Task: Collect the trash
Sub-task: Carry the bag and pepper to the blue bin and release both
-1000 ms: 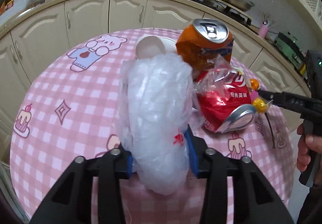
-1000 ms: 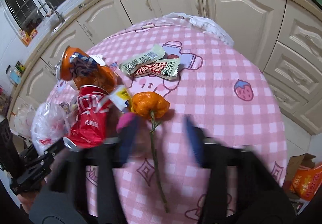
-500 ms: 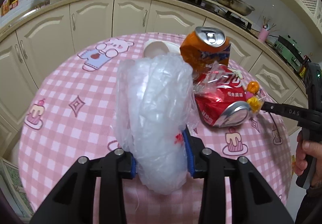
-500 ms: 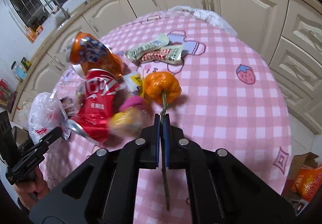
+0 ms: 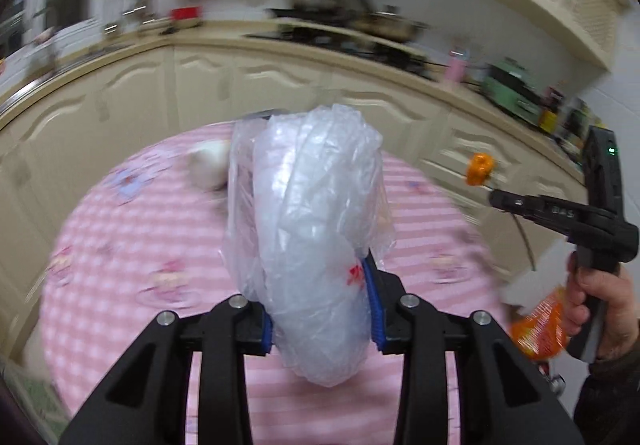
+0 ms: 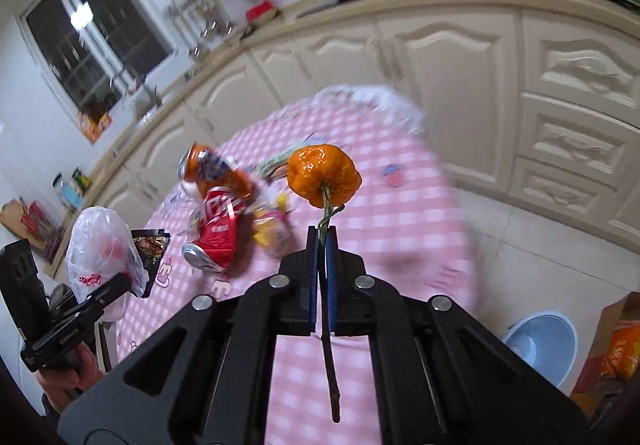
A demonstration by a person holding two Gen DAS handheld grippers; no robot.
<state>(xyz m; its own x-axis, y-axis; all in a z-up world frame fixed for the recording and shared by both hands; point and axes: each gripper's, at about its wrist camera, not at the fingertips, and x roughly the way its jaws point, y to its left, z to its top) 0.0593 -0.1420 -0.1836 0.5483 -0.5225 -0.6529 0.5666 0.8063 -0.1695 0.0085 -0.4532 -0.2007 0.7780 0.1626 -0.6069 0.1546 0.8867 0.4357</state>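
**Both claws loaded above the pink table**

Left gripper [image 5: 322,309] pinches a crumpled clear plastic bag [image 5: 308,233] between its blue pads; the bag bulges up past the fingers and sags below them, clear of the pink checked tablecloth [image 5: 120,245]. Right gripper [image 6: 322,245] has its jaws pressed together on the thin stem [image 6: 329,357] of an orange fruit [image 6: 323,174], which stands above the fingertips while the stem's long end hangs down behind them. The fruit is lifted off the table.

On the cloth, seen from the right wrist, lie a crushed orange can [image 6: 212,173], a crushed red can [image 6: 216,233] touching it, yellow-and-pink wrappers [image 6: 272,229] just beside the red can, and a green wrapper [image 6: 276,169] further back, partly hidden by the fruit. A dark foil packet [image 6: 150,245] shows beside the bag. A white rounded object [image 5: 208,167], too blurred to name, sits behind the bag in the left view. On the floor stands a light blue bin [image 6: 540,345].
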